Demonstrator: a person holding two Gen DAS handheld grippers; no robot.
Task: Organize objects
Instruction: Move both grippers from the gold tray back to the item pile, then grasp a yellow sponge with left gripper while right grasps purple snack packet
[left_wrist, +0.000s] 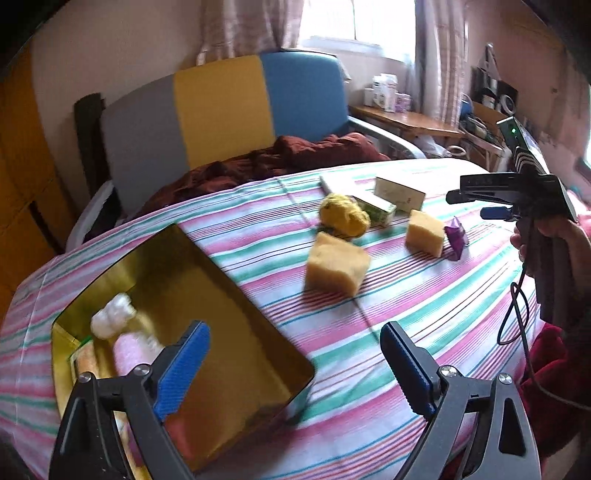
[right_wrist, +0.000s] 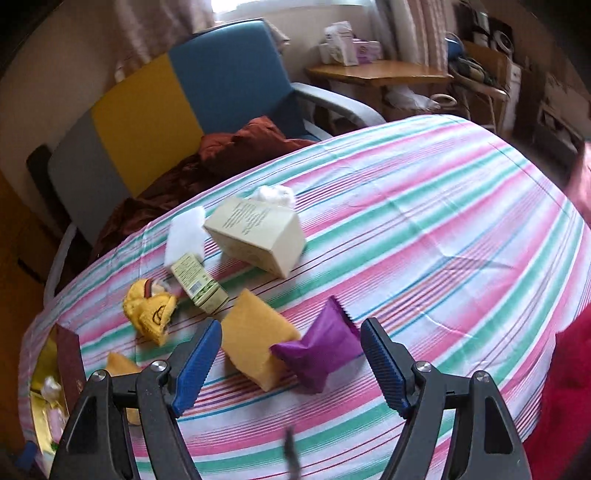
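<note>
Hovering over the striped surface (left_wrist: 424, 302), the left gripper (left_wrist: 295, 365) is held with its fingers wide and nothing between them, above the near corner of the gold tin (left_wrist: 236, 332); this placement suggests the tin is being used as the collecting box, since a white lump (left_wrist: 112, 319) and a pink item (left_wrist: 131, 350) are already seen lying inside it. The right gripper (right_wrist: 291, 363) is angled down at the loose things, its fingers also spread and empty, with the purple packet (right_wrist: 321, 350) framed between them and the yellow sponge (right_wrist: 255, 339) touching the packet on its left. The packet is judged to be the next thing aimed at, though it is not yet pressed by either finger. Further back, a second sponge (left_wrist: 336, 264), a yellow cloth toy (right_wrist: 151, 312), a small green carton (right_wrist: 199, 282) and a cream box (right_wrist: 258, 236) are left scattered close together, well apart from the tin, so most of the sorting appears undone
</note>
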